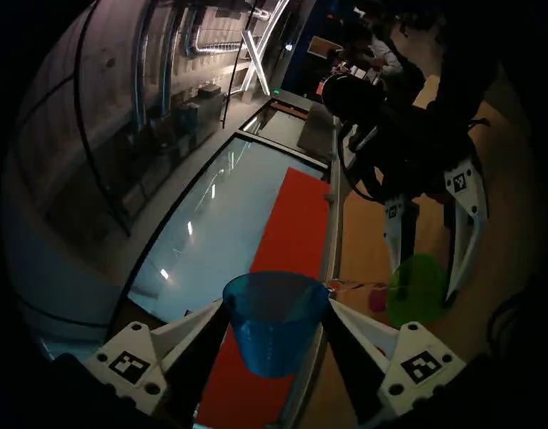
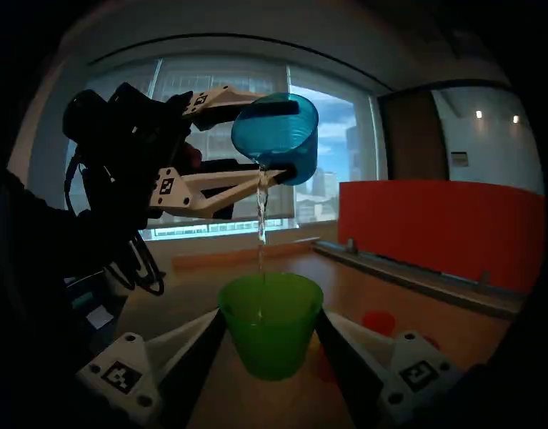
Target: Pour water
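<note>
My left gripper (image 1: 276, 314) is shut on a blue plastic cup (image 1: 275, 330), tipped far over on its side. In the right gripper view that blue cup (image 2: 277, 136) hangs high, held by the left gripper (image 2: 284, 139), and a thin stream of water (image 2: 261, 222) falls from its lip. The stream lands in a green cup (image 2: 271, 325) that my right gripper (image 2: 271, 322) is shut on, upright just above the wooden table (image 2: 388, 300). The left gripper view shows the green cup (image 1: 418, 292) below, between the right gripper's white fingers (image 1: 465, 243).
A red partition panel (image 2: 445, 225) runs along the table's far edge with a metal rail (image 2: 416, 282) at its foot. Large windows (image 2: 202, 143) stand behind. A small red object (image 2: 377, 322) lies on the table near the green cup. Black cables (image 2: 141, 264) hang by the left hand.
</note>
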`<state>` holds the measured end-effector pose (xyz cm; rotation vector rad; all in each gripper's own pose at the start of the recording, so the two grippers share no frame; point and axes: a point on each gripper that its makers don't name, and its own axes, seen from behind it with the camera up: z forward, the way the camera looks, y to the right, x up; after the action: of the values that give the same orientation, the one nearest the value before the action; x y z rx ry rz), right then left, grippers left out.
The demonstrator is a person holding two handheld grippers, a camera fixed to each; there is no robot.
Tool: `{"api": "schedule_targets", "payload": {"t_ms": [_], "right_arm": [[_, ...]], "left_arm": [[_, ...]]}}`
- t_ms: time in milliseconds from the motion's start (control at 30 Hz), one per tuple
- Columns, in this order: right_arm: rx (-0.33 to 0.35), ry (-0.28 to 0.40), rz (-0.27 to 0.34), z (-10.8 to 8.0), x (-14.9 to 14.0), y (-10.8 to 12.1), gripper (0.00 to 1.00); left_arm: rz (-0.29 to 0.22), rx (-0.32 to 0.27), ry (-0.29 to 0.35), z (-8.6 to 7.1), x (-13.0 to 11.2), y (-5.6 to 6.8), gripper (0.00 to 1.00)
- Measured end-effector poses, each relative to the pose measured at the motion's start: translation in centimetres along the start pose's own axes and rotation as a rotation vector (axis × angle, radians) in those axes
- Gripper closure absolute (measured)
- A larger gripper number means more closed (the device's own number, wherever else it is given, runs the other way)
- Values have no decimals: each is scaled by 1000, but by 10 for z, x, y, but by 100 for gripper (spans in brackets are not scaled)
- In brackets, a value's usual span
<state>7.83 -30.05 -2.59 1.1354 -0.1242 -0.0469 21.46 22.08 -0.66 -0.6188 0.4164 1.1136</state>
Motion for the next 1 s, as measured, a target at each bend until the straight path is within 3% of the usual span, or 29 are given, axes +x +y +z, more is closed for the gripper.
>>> {"api": "schedule_targets", "payload": {"t_ms": [1000], "right_arm": [[-1,-2,-9,1,5,1,11]], "left_arm": [[56,3,24,2,4,0,14]]}}
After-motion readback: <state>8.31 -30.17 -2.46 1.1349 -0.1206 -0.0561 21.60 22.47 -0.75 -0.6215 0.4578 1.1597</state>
